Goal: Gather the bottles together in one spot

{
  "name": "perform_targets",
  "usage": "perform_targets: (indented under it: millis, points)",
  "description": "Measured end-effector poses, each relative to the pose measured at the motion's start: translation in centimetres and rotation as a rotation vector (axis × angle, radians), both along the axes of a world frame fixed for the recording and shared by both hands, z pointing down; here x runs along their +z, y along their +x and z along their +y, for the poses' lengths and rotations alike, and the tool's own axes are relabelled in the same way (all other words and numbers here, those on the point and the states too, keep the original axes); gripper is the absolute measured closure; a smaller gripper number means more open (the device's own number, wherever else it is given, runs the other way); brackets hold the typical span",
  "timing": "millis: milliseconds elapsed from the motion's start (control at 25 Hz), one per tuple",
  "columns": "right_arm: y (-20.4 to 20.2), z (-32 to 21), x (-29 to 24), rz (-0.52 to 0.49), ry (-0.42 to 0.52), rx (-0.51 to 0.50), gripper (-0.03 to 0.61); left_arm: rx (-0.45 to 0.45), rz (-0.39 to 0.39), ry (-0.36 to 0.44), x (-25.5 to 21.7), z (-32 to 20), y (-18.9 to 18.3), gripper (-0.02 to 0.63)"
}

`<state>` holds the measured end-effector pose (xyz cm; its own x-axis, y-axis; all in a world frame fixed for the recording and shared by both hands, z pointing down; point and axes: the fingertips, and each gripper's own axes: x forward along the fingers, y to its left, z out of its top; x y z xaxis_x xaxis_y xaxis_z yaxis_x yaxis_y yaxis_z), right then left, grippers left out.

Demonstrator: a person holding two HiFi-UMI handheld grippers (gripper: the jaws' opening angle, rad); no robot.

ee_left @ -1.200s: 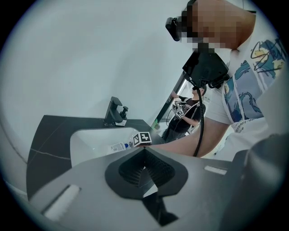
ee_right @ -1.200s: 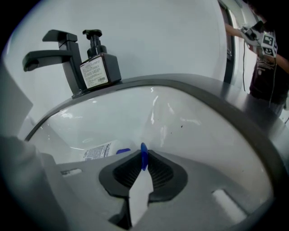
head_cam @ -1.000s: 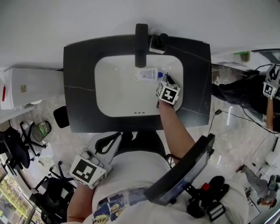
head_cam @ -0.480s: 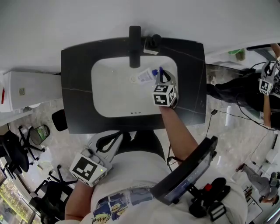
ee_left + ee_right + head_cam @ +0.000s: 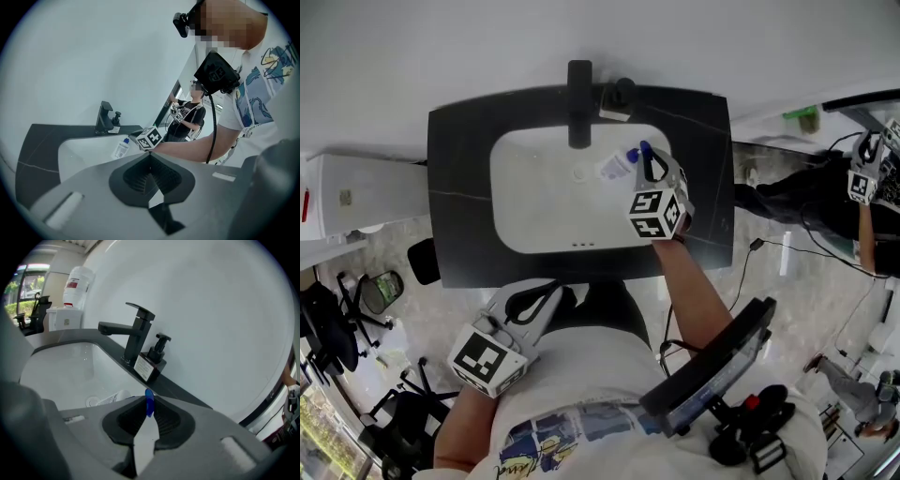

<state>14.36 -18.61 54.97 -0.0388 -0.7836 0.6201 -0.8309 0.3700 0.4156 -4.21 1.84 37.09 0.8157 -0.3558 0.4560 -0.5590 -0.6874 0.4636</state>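
A small white bottle (image 5: 616,166) with a blue cap (image 5: 642,150) hangs over the white basin (image 5: 534,206), tilted, with my right gripper (image 5: 648,161) shut on its cap end. In the right gripper view the blue cap (image 5: 149,402) sits pinched between the jaws and the white body (image 5: 110,399) shows below them. A black pump bottle (image 5: 620,95) stands on the dark counter beside the black faucet (image 5: 579,89). My left gripper (image 5: 536,300) is held low by the person's body, off the counter; its jaws (image 5: 150,161) are shut with nothing in them.
The dark counter (image 5: 459,187) rings the basin against a white wall. A white appliance (image 5: 366,192) stands to the left, with office chairs (image 5: 337,314) on the floor below it. Another person (image 5: 862,187) stands at the right with a marker cube.
My right gripper has lifted the white bottle up off the basin floor near the drain and rolled, so its marker cube now faces differently. The left gripper has stayed put.
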Motion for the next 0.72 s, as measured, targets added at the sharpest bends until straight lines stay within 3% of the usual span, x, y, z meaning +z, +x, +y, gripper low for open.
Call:
perform_targets:
  millis: [400,720]
  points:
    - [3.4,-1.3,-6.4,0.003,0.053,-0.077,0.532,0.028,0.001,0.019,-0.1,-0.8,2.4,0.612]
    - [5.5,-4.1,-10.9,0.072,0.088,-0.181,0.532,0.035,0.011,0.032,-0.8,-1.9,5.1,0.612]
